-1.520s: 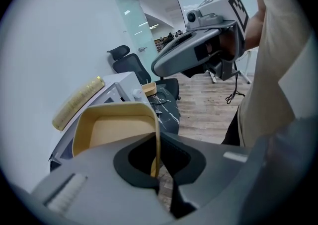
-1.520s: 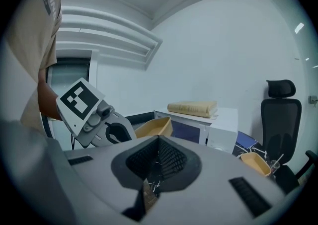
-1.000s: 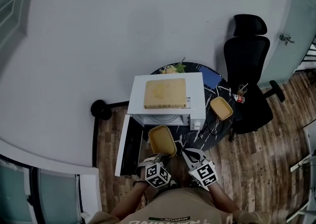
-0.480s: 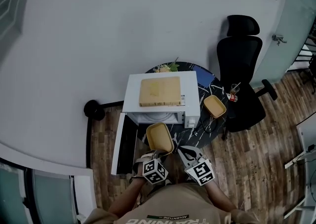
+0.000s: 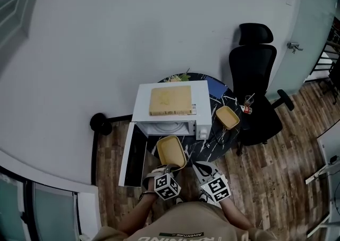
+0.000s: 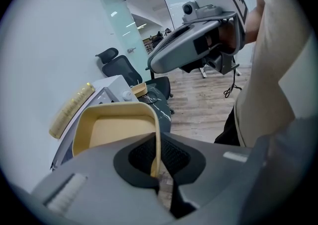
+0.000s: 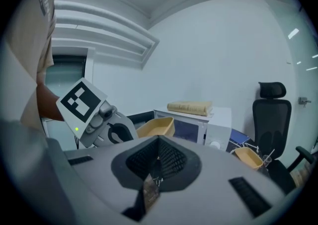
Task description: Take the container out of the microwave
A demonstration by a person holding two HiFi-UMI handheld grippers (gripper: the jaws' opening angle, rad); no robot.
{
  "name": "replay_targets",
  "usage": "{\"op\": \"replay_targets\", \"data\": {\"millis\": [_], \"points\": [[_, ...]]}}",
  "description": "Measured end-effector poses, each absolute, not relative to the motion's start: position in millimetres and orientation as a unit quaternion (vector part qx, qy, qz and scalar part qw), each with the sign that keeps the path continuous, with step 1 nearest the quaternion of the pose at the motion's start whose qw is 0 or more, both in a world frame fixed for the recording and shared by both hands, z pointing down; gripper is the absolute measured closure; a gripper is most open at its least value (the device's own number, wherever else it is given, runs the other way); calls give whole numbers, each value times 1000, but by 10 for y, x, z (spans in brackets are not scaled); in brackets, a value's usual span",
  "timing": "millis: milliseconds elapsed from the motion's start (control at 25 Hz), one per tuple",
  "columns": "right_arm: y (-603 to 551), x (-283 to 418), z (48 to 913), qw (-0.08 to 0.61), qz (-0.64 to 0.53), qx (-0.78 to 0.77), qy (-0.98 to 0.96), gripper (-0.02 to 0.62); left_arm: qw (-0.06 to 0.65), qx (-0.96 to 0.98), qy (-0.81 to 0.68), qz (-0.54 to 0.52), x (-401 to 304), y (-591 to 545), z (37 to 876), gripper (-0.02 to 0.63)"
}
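At the lower centre of the head view, your left gripper (image 6: 156, 169) has its jaws clenched on the rim of the yellow container (image 5: 171, 150), held just outside the open microwave (image 5: 201, 96). To its right, your right gripper (image 7: 155, 168) has its jaws pressed together on nothing. A second yellow tub (image 5: 227, 117) sits on the dark tabletop (image 5: 212, 141), right of the microwave.

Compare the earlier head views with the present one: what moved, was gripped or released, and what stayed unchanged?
Nothing clearly moved; the scene only slides slightly left in the head view, likely the camera turning. The left gripper stays shut on the rim of the yellow container, just outside the open microwave. The right gripper stays shut and empty; the second container remains on the table.
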State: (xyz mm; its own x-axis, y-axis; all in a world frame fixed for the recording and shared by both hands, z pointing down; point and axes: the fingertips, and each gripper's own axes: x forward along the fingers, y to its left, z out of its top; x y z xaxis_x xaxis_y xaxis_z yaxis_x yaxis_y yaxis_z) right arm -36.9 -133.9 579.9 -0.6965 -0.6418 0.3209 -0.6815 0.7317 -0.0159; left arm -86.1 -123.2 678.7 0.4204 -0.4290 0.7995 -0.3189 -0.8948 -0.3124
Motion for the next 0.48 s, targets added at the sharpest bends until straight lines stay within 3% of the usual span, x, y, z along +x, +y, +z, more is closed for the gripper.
{"op": "replay_targets", "data": {"millis": [480], "points": [[-1165, -389, 5759, 163, 32, 348, -923, 588, 66, -838, 221, -495, -873, -1076, 6741, 591]]}}
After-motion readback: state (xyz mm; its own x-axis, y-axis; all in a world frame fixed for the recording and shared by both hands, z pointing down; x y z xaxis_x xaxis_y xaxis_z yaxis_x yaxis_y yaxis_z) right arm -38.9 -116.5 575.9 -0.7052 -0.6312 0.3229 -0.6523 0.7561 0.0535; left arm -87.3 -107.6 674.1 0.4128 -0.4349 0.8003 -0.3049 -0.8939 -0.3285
